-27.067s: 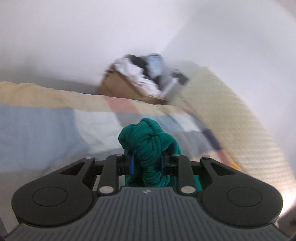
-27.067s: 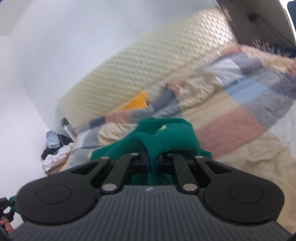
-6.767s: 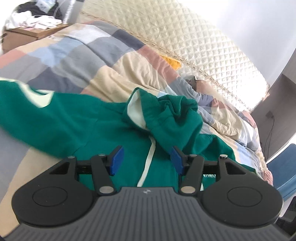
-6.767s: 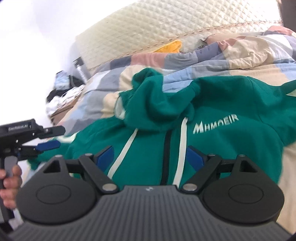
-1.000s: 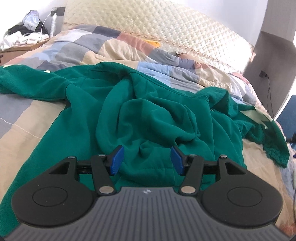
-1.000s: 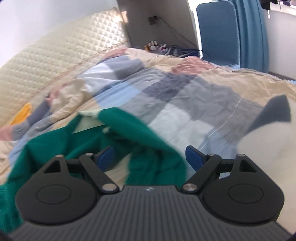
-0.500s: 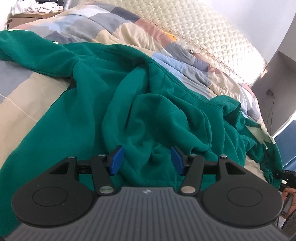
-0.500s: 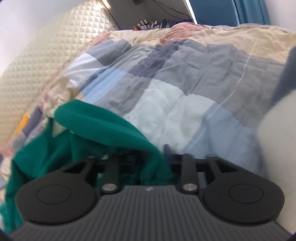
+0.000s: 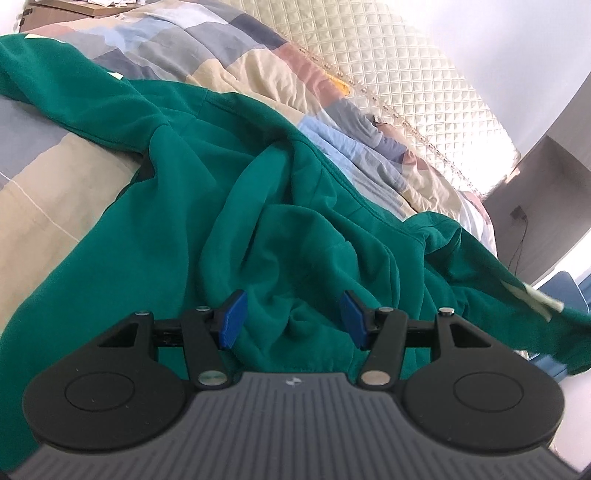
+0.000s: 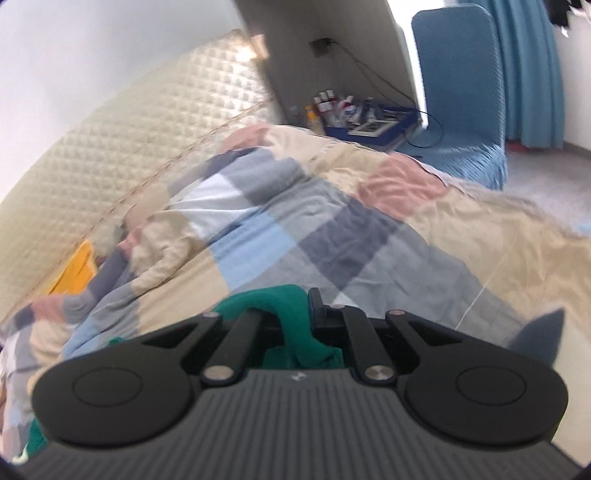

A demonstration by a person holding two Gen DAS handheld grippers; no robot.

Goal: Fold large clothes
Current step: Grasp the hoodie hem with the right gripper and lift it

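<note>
A large green hoodie [image 9: 229,192] lies rumpled across the patchwork quilt [image 9: 55,192], one sleeve stretched to the far left and the other sleeve [image 9: 517,284] lifted off to the right. My left gripper [image 9: 291,323] is open and empty, its blue pads just above a bunched fold of the hoodie. My right gripper [image 10: 295,314] is shut on a fold of the green sleeve cuff [image 10: 280,306] and holds it above the quilt [image 10: 332,229]. The rest of the hoodie is hidden behind the right gripper's body.
A quilted cream headboard [image 9: 424,81] runs along the far side of the bed and also shows in the right wrist view [image 10: 129,147]. A blue chair [image 10: 461,92] and a low stand with bottles [image 10: 332,103] are past the bed's right side. A nightstand with clothes [image 9: 74,7] is far left.
My right gripper closed on the hoodie's sleeve cuff and lifted it, swinging up and right. My left gripper stayed open and moved lower and closer over the hoodie.
</note>
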